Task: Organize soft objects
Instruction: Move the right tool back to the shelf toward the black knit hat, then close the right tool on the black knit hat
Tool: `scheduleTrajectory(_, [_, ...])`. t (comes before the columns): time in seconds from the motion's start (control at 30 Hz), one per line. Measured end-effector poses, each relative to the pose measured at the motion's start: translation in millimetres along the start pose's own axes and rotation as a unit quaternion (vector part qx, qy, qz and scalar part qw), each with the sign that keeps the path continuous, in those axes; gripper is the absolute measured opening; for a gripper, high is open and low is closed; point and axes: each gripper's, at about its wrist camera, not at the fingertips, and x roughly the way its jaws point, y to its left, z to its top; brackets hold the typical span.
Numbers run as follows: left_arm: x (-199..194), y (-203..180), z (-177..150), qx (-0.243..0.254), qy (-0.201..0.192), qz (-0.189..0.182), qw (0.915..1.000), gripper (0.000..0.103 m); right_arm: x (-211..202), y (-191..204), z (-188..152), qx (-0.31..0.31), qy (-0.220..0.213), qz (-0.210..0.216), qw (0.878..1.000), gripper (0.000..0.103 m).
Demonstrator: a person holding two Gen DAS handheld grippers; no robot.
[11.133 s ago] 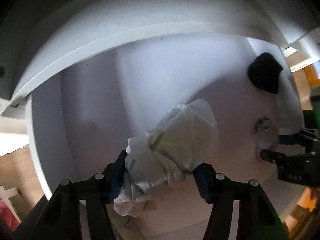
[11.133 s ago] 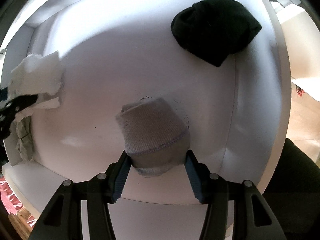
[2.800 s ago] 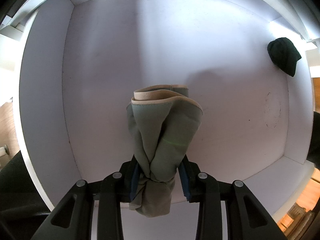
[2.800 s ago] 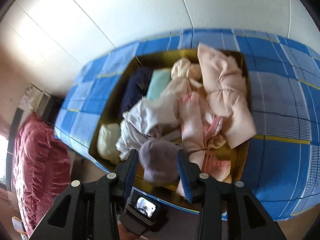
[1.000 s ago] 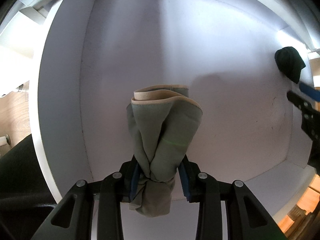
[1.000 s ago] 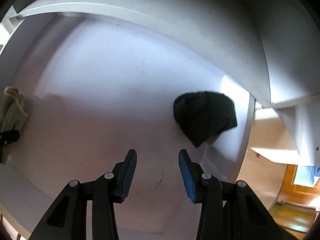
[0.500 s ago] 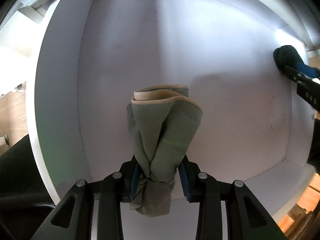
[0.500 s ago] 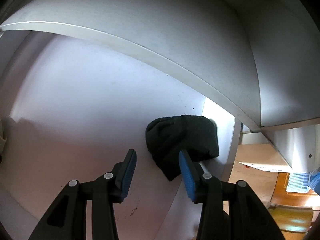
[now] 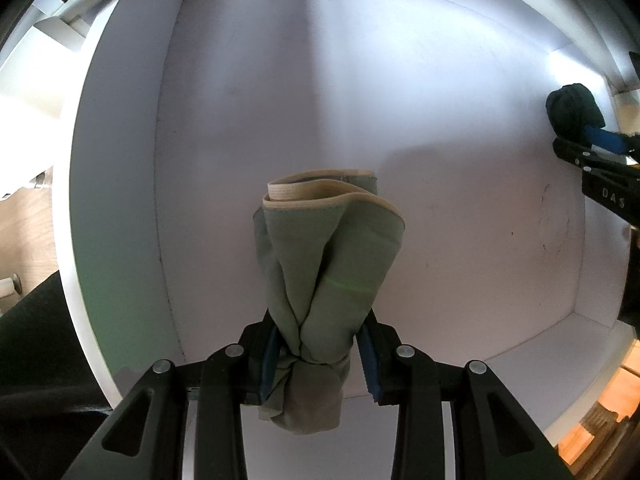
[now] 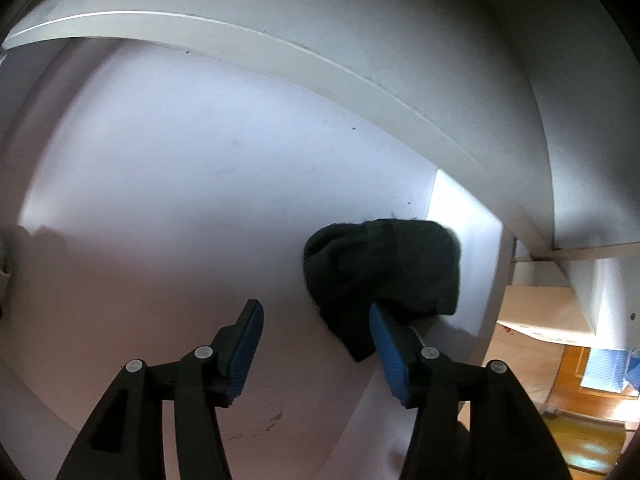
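White shelf box (image 9: 400,100) all around; your left gripper (image 9: 318,354) is clamped on the green cloth (image 9: 328,264) dead centre, and your right gripper (image 10: 316,344) is spreading its fingers, black beanie (image 10: 384,268) at 2 o'clock.

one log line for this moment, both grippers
left gripper: shut on green cloth | right gripper: opening, empty, at black beanie

Grey-green cloth (image 9: 332,264) w/ tan band – black knit hat (image 10: 384,268) – white drawer (image 9: 120,200), blue gripper pads (image 10: 386,350)

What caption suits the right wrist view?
Right gripper, jaws opening, reaches the dark knit hat in the white compartment's corner.
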Motion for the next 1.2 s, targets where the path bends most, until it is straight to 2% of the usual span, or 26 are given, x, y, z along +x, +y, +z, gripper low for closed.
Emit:
scheduleTrajectory(0.1, [-0.6,-0.3,0.4,0.0,0.0,-0.001,1.0,0.036,3.4,2.3,-2.8,0.003,0.015,0.018,1.0,0.057])
scheduleTrajectory(0.17, [-1.2,0.6,0.0,-0.002,-0.001,0.0,1.0,0.036,6.9,14.0,-7.1,0.01,0.031,0.056,0.998,0.057])
scheduleTrajectory(0.23, [-1.3,1.1,0.1,-0.005,-0.001,0.0,1.0,0.036,2.1,20.6,-10.1,0.008,0.027,0.067,0.997,0.055])
scheduleTrajectory(0.3, [-1.5,1.2,-0.1,-0.007,-0.002,-0.001,1.0,0.036,-6.2,25.6,-9.1,-0.008,0.007,0.045,0.999,0.055])
scheduleTrajectory(0.43, [-2.8,1.3,-2.2,-0.005,-0.003,-0.004,1.0,0.036,-14.9,23.5,3.1,-0.042,-0.044,-0.045,0.997,0.055])
scheduleTrajectory(0.5, [-3.5,2.6,-3.0,-0.004,-0.004,-0.004,1.0,0.036,-11.4,17.2,9.8,-0.045,-0.054,-0.07,0.995,0.055])
scheduleTrajectory(0.6, [-2.3,4.9,-3.2,-0.008,-0.001,-0.004,1.0,0.036,-2.5,7.8,17.8,-0.036,-0.051,-0.073,0.995,0.055])
scheduleTrajectory(0.73, [-2.1,5.3,-2.2,-0.01,0.002,-0.002,0.9999,0.036,10.0,10.6,19.4,-0.058,-0.05,-0.076,0.994,0.056])
scheduleTrajectory(0.77, [-2.4,5.5,-1.9,-0.009,0.001,-0.002,1.0,0.036,14.0,8.6,14.8,-0.06,-0.046,-0.069,0.995,0.059])
scheduleTrajectory(0.83, [-1.9,4.9,-0.7,-0.01,0.002,-0.002,0.9999,0.036,16.6,10.2,11.1,-0.061,-0.043,-0.053,0.996,0.071])
scheduleTrajectory(0.9, [-1.4,4.4,0.6,-0.011,0.004,-0.002,0.9999,0.036,20.5,15.2,7.8,-0.058,-0.037,-0.033,0.997,0.077])
scheduleTrajectory(0.97, [-1.0,3.6,2.0,-0.011,0.004,-0.003,0.9999,0.036,15.2,35.6,8.8,-0.056,-0.022,0.008,0.998,0.077])
scheduleTrajectory(1.07, [-3.3,4.1,3.3,-0.013,0.0,-0.005,0.9999,0.036,9.2,49.7,-0.7,-0.056,-0.013,0.03,0.998,0.076])
scheduleTrajectory(1.13, [-5.9,6.2,1.4,-0.015,-0.003,-0.005,0.9999,0.036,3.6,57.7,-3.6,-0.046,-0.003,0.08,0.996,0.067])
scheduleTrajectory(1.2, [-8.1,8.6,-1.8,-0.018,-0.005,-0.007,0.9998,0.036,-4.7,63.3,-3.0,-0.059,-0.025,0.054,0.997,0.067])
